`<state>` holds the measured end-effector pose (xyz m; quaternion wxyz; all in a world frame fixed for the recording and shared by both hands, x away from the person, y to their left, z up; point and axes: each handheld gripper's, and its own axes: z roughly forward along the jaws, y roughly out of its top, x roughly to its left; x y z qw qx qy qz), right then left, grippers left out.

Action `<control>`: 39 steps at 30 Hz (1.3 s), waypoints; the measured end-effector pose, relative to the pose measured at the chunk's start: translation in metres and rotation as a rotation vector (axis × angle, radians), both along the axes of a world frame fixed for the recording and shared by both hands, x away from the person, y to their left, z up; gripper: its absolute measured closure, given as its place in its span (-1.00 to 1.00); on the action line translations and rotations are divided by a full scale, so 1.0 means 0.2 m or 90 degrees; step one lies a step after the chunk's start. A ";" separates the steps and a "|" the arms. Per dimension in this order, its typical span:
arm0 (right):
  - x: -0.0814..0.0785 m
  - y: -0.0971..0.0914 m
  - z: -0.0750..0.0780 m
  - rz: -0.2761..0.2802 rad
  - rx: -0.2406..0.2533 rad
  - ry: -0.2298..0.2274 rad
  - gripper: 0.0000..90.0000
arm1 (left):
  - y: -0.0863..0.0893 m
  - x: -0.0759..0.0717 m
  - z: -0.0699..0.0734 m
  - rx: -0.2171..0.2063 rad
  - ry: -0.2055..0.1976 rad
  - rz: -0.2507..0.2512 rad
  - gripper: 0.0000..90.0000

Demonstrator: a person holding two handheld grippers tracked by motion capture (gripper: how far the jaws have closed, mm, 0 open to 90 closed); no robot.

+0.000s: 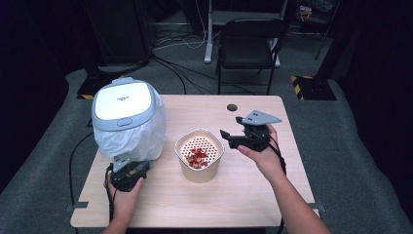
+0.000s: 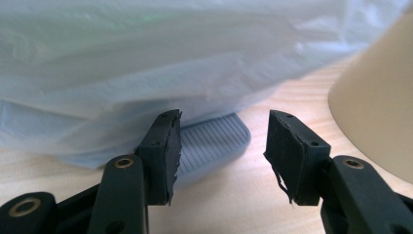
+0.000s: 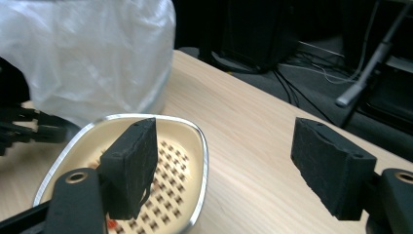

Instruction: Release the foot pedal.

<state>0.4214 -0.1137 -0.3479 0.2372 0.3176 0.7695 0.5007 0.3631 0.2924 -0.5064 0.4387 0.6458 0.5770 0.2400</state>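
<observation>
From above, we see the cream colander basket [image 1: 198,155] mid-frame on the desk, right tongs [image 1: 231,130] wide beside its rim; it looks light and stiff. In the left gripper view, left tongs [image 2: 221,146] gape empty before the bagged bin's pedal [image 2: 214,139]. In the right gripper view, we judge the basket's thin metal-edged rim [image 3: 202,161] at lower left the best hold.

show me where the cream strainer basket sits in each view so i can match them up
High view: cream strainer basket at table centre, right of the bagged bin.
Left gripper view: its plain outer wall at the right edge.
Right gripper view: its perforated inside and rim at lower left, behind the near jaw.
Shared landmark: the bin's white plastic bag, beside the basket.
</observation>
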 end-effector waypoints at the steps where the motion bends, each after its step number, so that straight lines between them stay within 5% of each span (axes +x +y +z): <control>1: 0.00 0.00 0.00 0.000 0.000 0.000 -0.44 | 0.00 0.00 0.00 0.000 0.000 0.000 0.04; 7: -0.07 -0.12 -0.11 -0.041 0.007 0.011 -0.44 | -0.02 -0.03 0.05 -0.004 0.014 -0.013 0.02; 15: -0.15 -0.21 -0.17 -0.069 0.031 0.019 -0.44 | 0.03 -0.09 0.13 0.022 0.013 -0.035 -0.03; 16: -0.16 -0.23 -0.19 -0.075 0.029 0.022 -0.44 | 0.06 -0.09 0.14 0.056 0.004 -0.059 -0.03; 20: -0.18 -0.26 -0.21 -0.085 0.031 0.034 -0.44 | 0.09 -0.13 0.15 0.050 0.008 -0.069 -0.04; 33: -0.25 -0.36 -0.41 -0.138 0.002 0.067 -0.44 | 0.18 -0.19 0.12 0.066 0.015 -0.104 -0.05; 39: -0.24 -0.38 -0.52 -0.151 -0.010 0.092 -0.44 | 0.21 -0.19 0.04 0.045 0.034 -0.106 -0.05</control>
